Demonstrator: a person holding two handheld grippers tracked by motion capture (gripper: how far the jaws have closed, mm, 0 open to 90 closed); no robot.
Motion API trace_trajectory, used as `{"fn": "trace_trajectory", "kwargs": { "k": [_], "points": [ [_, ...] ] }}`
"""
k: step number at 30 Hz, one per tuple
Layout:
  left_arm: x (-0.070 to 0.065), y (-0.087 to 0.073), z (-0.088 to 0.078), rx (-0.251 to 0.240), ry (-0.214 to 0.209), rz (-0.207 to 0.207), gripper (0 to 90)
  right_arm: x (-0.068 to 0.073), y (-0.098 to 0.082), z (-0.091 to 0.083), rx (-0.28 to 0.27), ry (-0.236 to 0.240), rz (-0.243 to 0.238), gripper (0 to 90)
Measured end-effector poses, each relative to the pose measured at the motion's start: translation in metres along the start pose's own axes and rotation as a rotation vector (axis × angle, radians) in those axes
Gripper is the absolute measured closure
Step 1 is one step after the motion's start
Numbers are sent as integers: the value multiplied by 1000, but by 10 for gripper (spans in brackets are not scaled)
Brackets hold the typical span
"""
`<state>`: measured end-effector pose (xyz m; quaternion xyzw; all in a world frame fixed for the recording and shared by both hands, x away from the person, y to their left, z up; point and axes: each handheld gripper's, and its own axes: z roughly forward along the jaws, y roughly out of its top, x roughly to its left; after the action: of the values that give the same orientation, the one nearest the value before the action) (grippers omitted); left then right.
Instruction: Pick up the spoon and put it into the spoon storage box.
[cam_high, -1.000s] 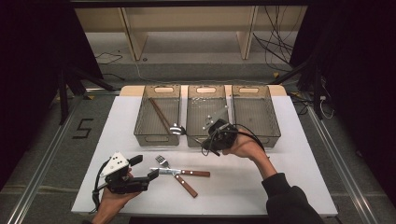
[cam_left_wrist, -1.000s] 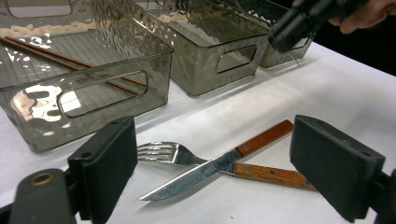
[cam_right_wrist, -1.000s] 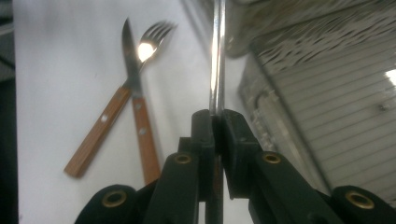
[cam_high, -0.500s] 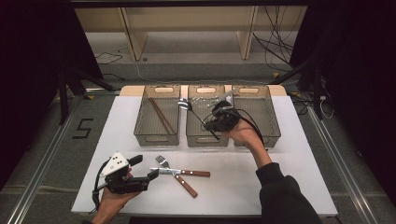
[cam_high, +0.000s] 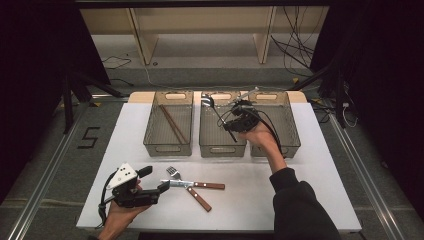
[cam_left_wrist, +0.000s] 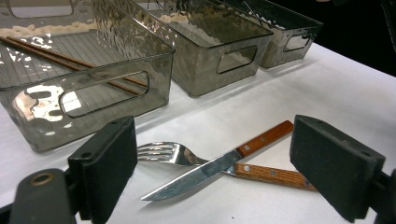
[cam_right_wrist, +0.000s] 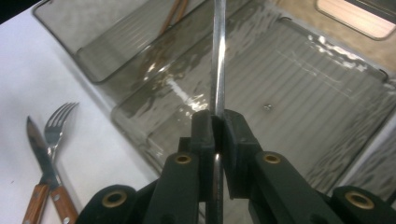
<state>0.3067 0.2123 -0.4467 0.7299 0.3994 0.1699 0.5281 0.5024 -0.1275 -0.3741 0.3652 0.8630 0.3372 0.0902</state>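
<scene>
The right gripper (cam_high: 226, 120) pinches a shiny metal spoon (cam_high: 208, 102) by its handle above the middle smoked-plastic bin (cam_high: 220, 149). The left gripper (cam_high: 164, 185), jaws spread, rests at the near left beside a wooden-handled knife (cam_high: 192, 184) crossing a wooden-handled fork (cam_high: 189, 187).

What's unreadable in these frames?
- Spoon: right gripper view cuts off its bowl at the top edge, and the right hand-held gripper covers the handle's lower part.
- Fork: in the left gripper view the knife crosses over its neck.
- Speck in the middle bin: too small to identify.

Lab: black curtains (cam_high: 45, 45), floor cables (cam_high: 295, 50), taped table (cam_high: 300, 200)
</scene>
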Motion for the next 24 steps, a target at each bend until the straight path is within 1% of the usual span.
{"fn": "trace_trajectory", "kwargs": {
  "k": [4, 13, 23, 24],
  "points": [
    [0, 0, 0, 0, 1, 0, 146, -5, 0, 3, 1, -13, 32, 844],
    [0, 0, 0, -3, 0, -4, 146, -11, -1, 10, 19, -36, 80, 843],
    [0, 0, 0, -4, 0, -4, 146, -12, -1, 19, 34, -48, 110, 843],
    [0, 0, 0, -5, 0, -5, 146, -12, -1, 20, 37, -48, 107, 842]
  ]
}}
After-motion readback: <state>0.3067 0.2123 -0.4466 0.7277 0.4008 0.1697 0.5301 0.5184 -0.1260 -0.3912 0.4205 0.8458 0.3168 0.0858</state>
